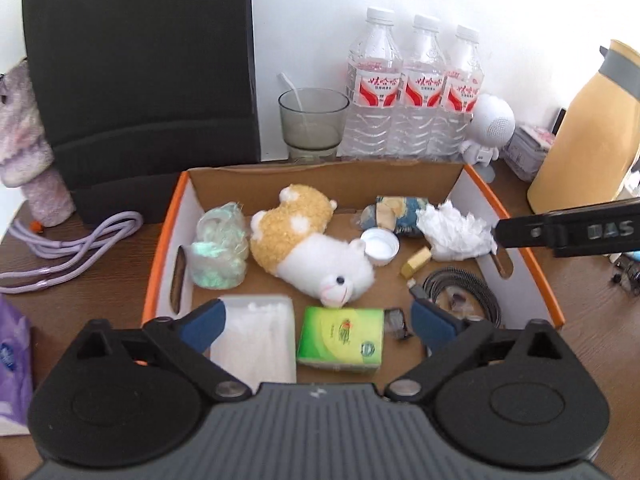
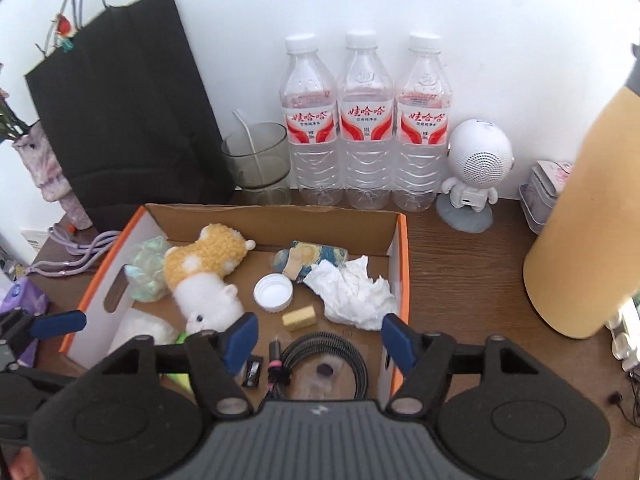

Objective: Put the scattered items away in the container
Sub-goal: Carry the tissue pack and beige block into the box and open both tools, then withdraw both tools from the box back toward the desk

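A: What do we see first, going from the biggest thing down?

B: We see an open cardboard box (image 2: 276,216) with orange edges and white side walls, each with a slot handle, sitting on a brown wooden table (image 2: 472,264) in front of three water bottles (image 2: 366,128).

A: What do we find inside it?

B: We count one yellow-and-white plush toy (image 1: 308,248), one bag of pale green material (image 1: 220,248), one clear box of cotton swabs (image 1: 256,336), one green tissue pack (image 1: 342,338), one crumpled white tissue (image 2: 352,296), one blue patterned packet (image 2: 316,258), one coiled black cable (image 2: 320,360), one white bottle cap (image 2: 274,292) and one small yellow block (image 2: 298,318).

A: And our tongs?

B: We hold the left gripper (image 1: 318,320) over the box's near end, jaws spread wide around nothing. Our right gripper (image 2: 318,340) hangs above the cable, jaws apart and empty.
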Available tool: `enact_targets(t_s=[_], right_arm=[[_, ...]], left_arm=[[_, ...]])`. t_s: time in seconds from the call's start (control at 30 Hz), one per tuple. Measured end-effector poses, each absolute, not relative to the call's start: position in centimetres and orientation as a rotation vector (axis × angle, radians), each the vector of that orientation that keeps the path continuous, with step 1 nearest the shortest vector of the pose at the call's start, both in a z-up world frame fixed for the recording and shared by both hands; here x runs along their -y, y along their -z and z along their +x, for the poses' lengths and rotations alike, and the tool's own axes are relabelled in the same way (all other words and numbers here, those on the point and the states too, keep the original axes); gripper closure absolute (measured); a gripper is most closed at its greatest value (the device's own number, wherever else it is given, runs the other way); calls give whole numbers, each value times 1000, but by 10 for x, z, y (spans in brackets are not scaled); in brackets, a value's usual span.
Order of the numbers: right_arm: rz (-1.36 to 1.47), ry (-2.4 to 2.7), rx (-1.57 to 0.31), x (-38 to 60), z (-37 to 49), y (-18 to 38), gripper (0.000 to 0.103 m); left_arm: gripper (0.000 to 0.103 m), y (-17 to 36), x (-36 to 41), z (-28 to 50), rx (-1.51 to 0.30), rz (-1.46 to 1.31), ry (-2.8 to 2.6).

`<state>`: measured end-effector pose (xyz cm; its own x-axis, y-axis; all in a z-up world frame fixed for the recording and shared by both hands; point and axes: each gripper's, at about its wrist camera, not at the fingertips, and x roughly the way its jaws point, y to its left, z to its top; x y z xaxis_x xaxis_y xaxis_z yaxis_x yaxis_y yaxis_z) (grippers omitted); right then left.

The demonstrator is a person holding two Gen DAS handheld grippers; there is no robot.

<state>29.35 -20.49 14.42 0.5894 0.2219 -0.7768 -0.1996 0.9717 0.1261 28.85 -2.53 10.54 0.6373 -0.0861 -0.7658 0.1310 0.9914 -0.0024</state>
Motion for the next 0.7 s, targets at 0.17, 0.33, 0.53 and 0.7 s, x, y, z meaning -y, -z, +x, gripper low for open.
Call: enact_targets(t_s=[0.17,0.33,0.53,0.7], right_arm=[[35,-264,-860,210,242,-144,29],[-3,-319,-573,209,164,-138,25],[7,-325,-355,218,87,-121,19],[16,-317,-328,225,25,-116,19]], left_arm=[[0,-112,29,242,-777,85,43],[0,-116,27,172,-493,47,-28],[0,-106,22,97,-302,-42,-19],[0,-101,18,44,-276,-12,2]])
